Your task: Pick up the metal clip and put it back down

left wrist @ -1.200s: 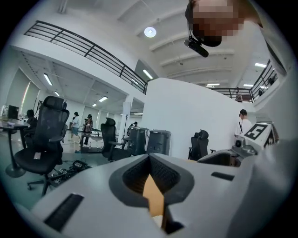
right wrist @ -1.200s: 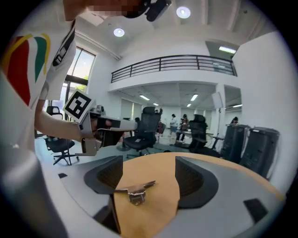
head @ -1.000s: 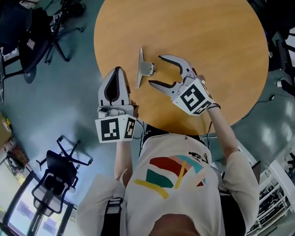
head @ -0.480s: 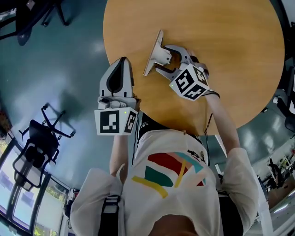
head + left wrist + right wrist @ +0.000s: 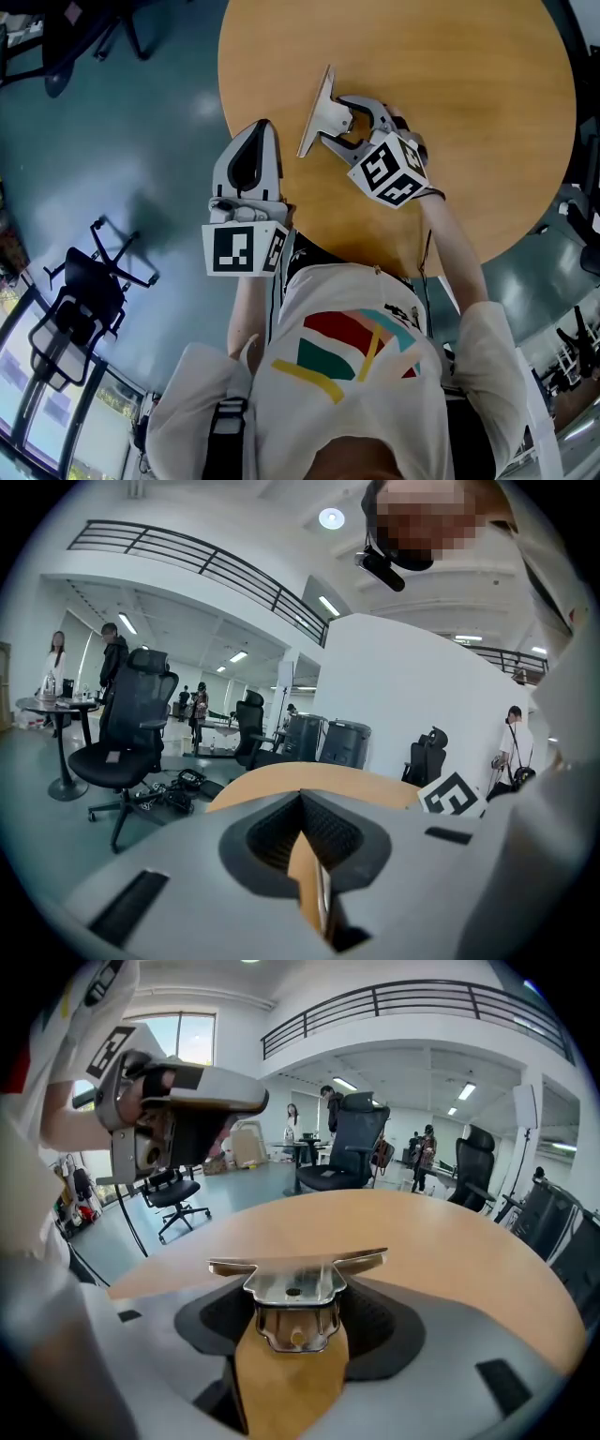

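A shiny metal clip (image 5: 322, 112) lies on the round wooden table (image 5: 450, 84), its long flat bar towards the table's left edge. My right gripper (image 5: 334, 122) reaches in from the right, one finger on each side of the clip's looped handle. Its jaws are closing, with a small gap still showing beside the handle. In the right gripper view the clip (image 5: 292, 1283) sits flat on the wood between the dark pads (image 5: 380, 1316). My left gripper (image 5: 258, 131) hovers at the table's left rim with its jaws together and nothing in them; it stands left of the clip and apart from it.
A black office chair (image 5: 89, 281) stands on the blue-grey floor at the lower left. The left gripper view shows another chair (image 5: 131, 714), bins and people standing far back. The table's edge (image 5: 225, 94) runs just beside my left gripper.
My right gripper has moved in from the right until its fingers flank the clip's handle, and the jaws have narrowed slightly. The left gripper has kept its place by the table edge.
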